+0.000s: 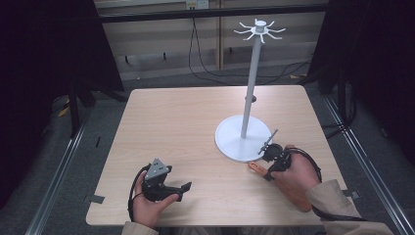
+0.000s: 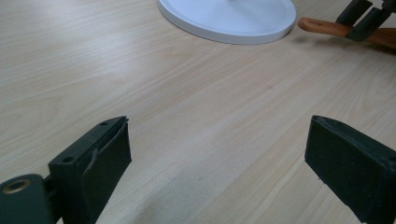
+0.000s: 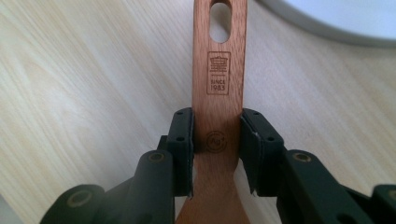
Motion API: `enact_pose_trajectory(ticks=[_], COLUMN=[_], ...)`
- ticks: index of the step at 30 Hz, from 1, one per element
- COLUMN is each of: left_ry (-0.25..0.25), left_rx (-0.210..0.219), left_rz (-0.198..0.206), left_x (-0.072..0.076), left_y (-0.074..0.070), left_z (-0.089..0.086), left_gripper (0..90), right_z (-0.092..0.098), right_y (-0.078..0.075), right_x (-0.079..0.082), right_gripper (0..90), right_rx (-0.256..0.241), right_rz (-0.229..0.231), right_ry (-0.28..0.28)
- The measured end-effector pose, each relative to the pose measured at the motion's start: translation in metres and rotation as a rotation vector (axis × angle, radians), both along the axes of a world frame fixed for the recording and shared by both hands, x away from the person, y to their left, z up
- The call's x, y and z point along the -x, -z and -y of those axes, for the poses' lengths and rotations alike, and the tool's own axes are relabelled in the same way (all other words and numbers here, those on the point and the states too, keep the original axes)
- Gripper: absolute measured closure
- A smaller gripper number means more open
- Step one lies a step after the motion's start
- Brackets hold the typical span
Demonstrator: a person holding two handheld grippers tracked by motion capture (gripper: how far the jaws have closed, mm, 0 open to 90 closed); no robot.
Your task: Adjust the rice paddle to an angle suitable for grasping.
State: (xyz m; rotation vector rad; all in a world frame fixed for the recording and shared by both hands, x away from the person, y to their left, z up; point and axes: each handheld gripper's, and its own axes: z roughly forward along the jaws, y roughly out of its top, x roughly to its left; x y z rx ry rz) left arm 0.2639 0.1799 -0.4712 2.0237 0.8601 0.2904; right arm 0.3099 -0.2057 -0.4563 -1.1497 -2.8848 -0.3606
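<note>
Pale wooden table [image 1: 195, 127]: right gripper [image 3: 215, 144] low beside white stand base [image 1: 230, 139], pinching reddish wooden spatula handle [image 3: 218, 93], hanging hole forward; left gripper [image 2: 217, 163] spread, empty.

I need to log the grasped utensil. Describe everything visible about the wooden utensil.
The wooden utensil is reddish-brown with a flat handle that widens toward the claw. An oval hanging hole sits near its end, above a burned-in logo reading "SINCE 1983" and a small round stamp. It lies low over the table beside the white stand base, clamped at both edges by the right claw.

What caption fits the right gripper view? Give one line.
Right gripper shut on a wooden utensil's handle, hanging hole ahead, beside the stand's white base.
</note>
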Motion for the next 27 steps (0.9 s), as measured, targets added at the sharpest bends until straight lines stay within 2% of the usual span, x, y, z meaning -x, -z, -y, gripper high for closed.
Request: enact_pose_trajectory(ticks=[9, 14, 17, 22, 27], left_ry=[-0.002, -0.001, -0.001, -0.005, -0.004], left_rx=[0.004, 0.003, 0.0, 0.006, 0.011], left_rz=[0.002, 0.004, 0.005, 0.004, 0.003], left_x=[0.0, 0.0, 0.0, 0.001, 0.001], left_y=[0.0, 0.0, -0.001, -0.001, -0.001], left_z=[-0.001, -0.001, -0.001, 0.0, -0.001], left_gripper=[6.9, 6.9, 7.0, 7.1, 7.0], right_z=[0.006, 0.008, 0.009, 0.011, 0.015], right_y=[-0.015, -0.021, -0.026, -0.03, -0.034], right_x=[0.004, 0.006, 0.008, 0.009, 0.012], right_gripper=[67.1, 67.1, 67.1, 67.1, 67.1], right_rx=[-0.086, -0.121, -0.151, -0.185, -0.233], right_rz=[0.091, 0.116, 0.153, 0.174, 0.222], right_ry=[0.016, 0.011, 0.02, 0.016, 0.03])
